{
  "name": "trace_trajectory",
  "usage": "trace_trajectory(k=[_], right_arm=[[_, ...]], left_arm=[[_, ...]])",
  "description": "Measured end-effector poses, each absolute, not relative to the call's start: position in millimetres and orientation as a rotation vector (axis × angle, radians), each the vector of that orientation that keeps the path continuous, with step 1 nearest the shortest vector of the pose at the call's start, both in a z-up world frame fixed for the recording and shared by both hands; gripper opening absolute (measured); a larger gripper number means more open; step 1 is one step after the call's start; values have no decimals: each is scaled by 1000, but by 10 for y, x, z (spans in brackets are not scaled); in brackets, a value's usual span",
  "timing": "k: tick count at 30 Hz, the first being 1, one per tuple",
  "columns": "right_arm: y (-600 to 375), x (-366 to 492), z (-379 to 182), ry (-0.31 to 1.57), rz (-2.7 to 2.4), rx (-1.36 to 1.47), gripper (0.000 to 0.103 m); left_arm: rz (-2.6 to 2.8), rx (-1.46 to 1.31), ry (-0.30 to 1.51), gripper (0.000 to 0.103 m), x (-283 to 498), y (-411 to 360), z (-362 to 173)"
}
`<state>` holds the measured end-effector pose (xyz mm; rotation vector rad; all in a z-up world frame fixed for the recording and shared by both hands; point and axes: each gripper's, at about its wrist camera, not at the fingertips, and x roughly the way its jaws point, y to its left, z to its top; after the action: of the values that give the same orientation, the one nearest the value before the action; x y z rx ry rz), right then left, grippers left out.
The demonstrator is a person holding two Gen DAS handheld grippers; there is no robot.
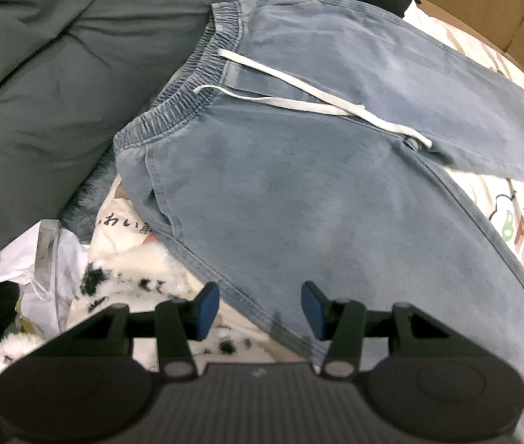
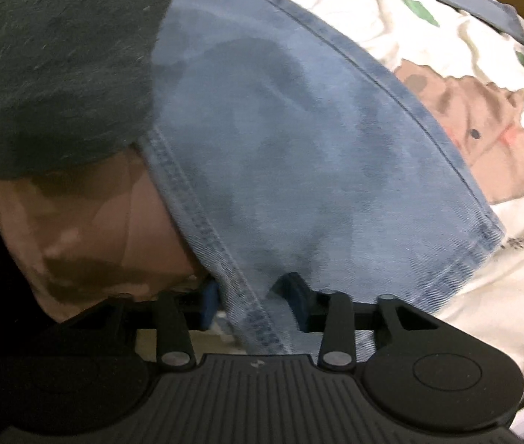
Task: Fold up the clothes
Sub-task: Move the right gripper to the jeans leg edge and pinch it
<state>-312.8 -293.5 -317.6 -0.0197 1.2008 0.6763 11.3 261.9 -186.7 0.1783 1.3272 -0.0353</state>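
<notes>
Now your right gripper (image 2: 252,305) has the hem of the jeans (image 1: 335,192) between its pads (contact unclear), while your left gripper (image 1: 260,310) hangs spread over them on the bed (image 2: 483,296)

The jeans (image 1: 335,185) run off the left wrist view's right and bottom edges, leg ends unseen. In the right wrist view their hem (image 2: 258,318) drapes over the fingers (image 2: 295,296), hiding whether the pads press; everything's soft with blur.
</notes>
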Motion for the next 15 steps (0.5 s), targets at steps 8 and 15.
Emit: trace_trajectory(k=[8,15], right_arm=[[-3161,-3125,-3027,1175,625,42,37],[-2949,-3099,-3176,1182,631,-13,32]], left_arm=[[-34,163,1331,53,87,2633,-1901],[-42,166,1344,53,25,2632,-1947]])
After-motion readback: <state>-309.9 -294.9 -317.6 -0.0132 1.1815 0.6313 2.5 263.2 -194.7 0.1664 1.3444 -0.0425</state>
